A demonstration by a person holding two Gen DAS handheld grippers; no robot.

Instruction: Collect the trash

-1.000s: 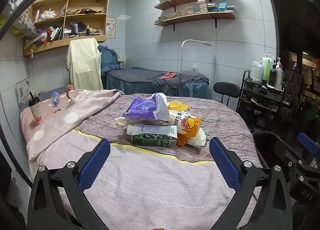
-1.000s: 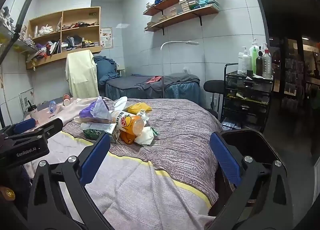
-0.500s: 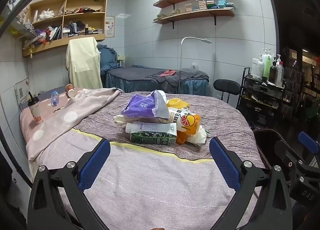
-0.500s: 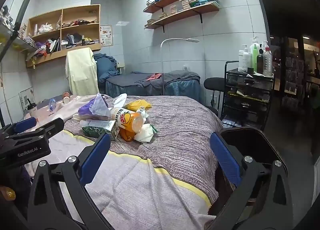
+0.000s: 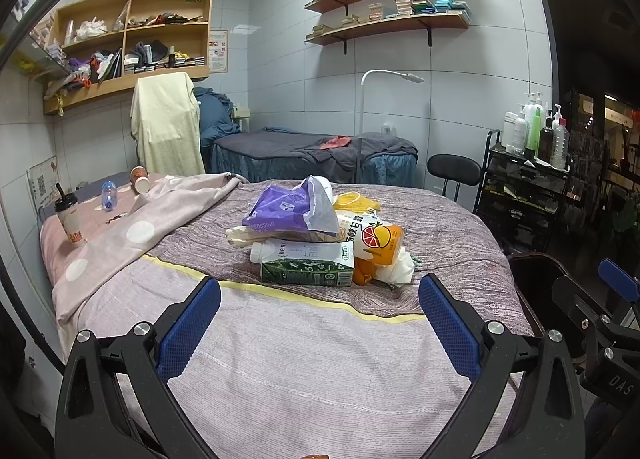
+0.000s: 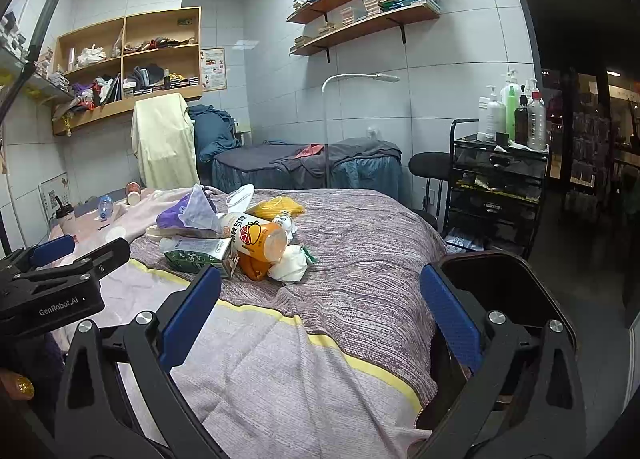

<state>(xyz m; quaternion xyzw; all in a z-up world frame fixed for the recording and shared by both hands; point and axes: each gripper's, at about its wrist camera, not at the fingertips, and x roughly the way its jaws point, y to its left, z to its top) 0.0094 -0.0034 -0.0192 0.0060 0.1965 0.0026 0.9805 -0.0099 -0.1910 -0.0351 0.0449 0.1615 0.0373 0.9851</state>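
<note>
Both grippers edged nearer, bed (image 5: 320,359) with trash pile (image 5: 320,235) at its centre, left gripper (image 5: 318,323) and right gripper (image 6: 320,307) jaws spread wide, empty, short of green carton (image 5: 308,263), orange bottle (image 6: 258,237).

Each tool is black, with angular arms, silver screws and two blue textured pads. The left tool (image 5: 319,323) fills the lower frame; in the right wrist view it bears white "GenRobot.AI" lettering at left. The right tool (image 6: 320,311) looks the same.
</note>
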